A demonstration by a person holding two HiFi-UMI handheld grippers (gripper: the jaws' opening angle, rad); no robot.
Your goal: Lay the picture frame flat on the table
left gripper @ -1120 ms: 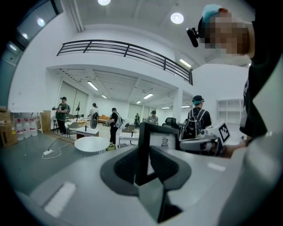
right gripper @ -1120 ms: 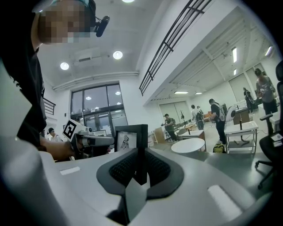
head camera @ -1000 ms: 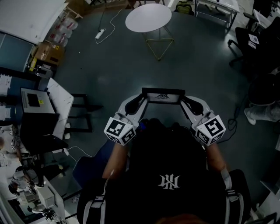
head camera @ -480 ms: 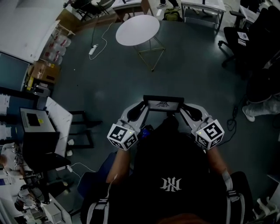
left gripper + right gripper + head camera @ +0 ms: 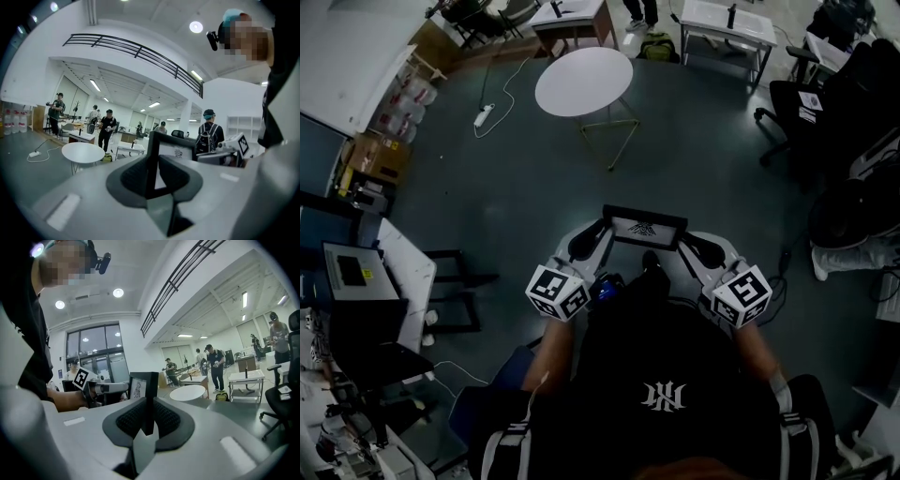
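Now, head view: your left gripper (image 5: pixel 602 230) and right gripper (image 5: pixel 684 242) hold the black rectangular picture frame (image 5: pixel 644 227) aloft, well short of the round white tabletop (image 5: pixel 583 81). Left gripper view: jaws clamp its edge. Right gripper view: likewise.

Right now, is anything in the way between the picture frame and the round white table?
Nothing visible does. The picture frame, gripped at its ends by the left gripper and right gripper, has only open floor between it and the round white table. A power strip lies off to the left of that path.
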